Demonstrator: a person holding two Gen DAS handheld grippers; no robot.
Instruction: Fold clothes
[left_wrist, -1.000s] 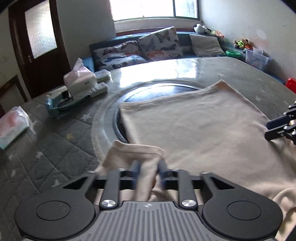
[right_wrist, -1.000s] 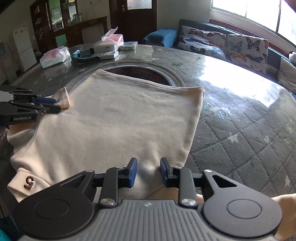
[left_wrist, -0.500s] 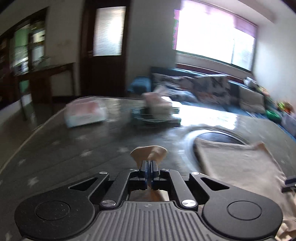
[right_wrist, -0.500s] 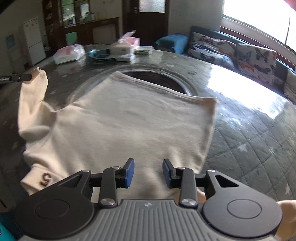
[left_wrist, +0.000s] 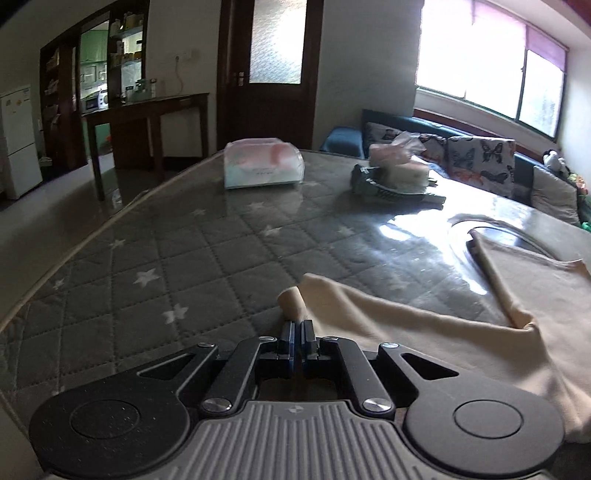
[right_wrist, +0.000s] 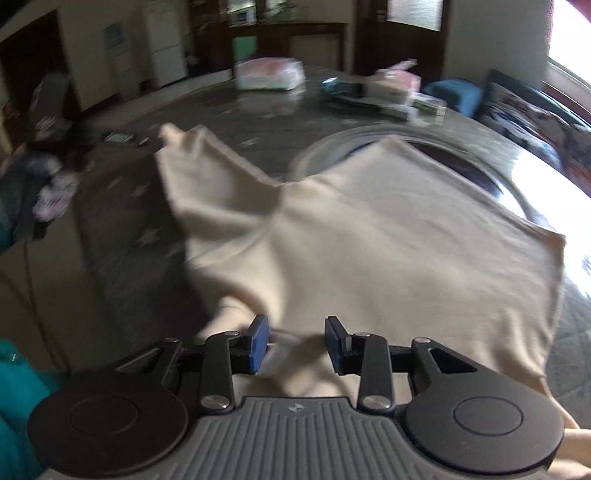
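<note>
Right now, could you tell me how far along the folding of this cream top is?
Early. Done: the cream top lies spread on the quilted table. In hand: the left gripper is shut on the sleeve cuff, with the sleeve stretched out sideways; the right gripper is open over fabric at the near edge, gripping nothing. Left: no fold shows yet, so sleeves and body remain.

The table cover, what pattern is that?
Grey quilted table cover: diamond stitching, scattered pale stars. Clearest in left wrist view.
</note>
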